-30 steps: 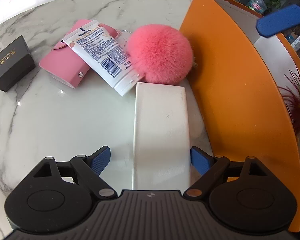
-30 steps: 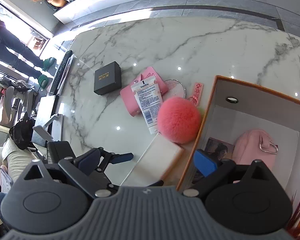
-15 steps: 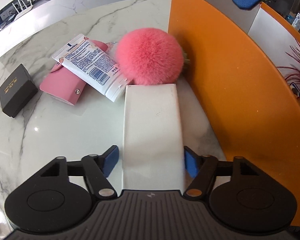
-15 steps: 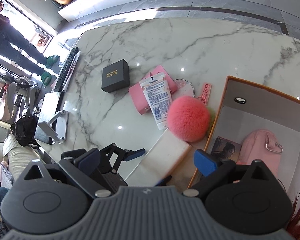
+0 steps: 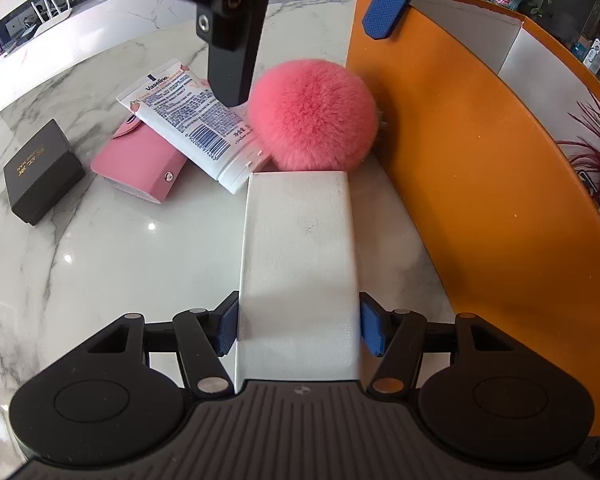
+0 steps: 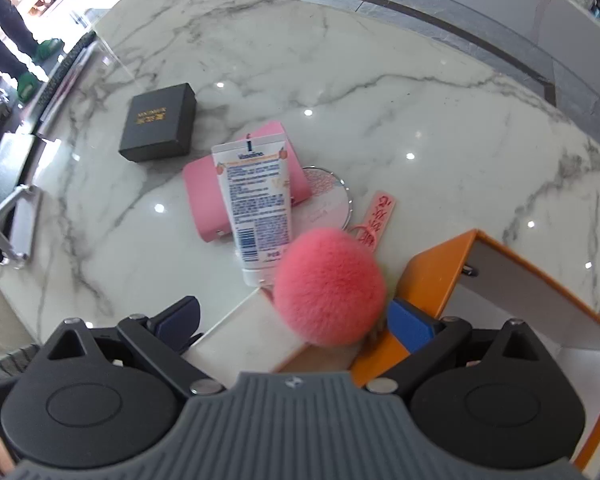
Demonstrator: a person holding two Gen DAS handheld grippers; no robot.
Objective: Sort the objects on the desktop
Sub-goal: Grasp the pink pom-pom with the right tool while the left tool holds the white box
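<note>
A white box (image 5: 298, 272) is clamped between the pads of the left tool (image 5: 298, 330), resting on the counter (image 5: 112, 264) beside the orange bin (image 5: 480, 184). The right tool (image 6: 296, 320) is spread wide above the pompom (image 6: 328, 284), nothing yet pressed. Sorting is judged barely begun: on the counter are left a tube (image 6: 256, 208) at 12 o'clock of the pompom, a pink wallet (image 6: 204, 196) under it, a black box (image 6: 158, 122) at 10 o'clock, a round mirror (image 6: 332, 200) and a pink tag (image 6: 378, 216). Compared with a second earlier, the left jaws, then wide of the white box, are now closed on it, and the right tool is lowered over the pompom.
</note>
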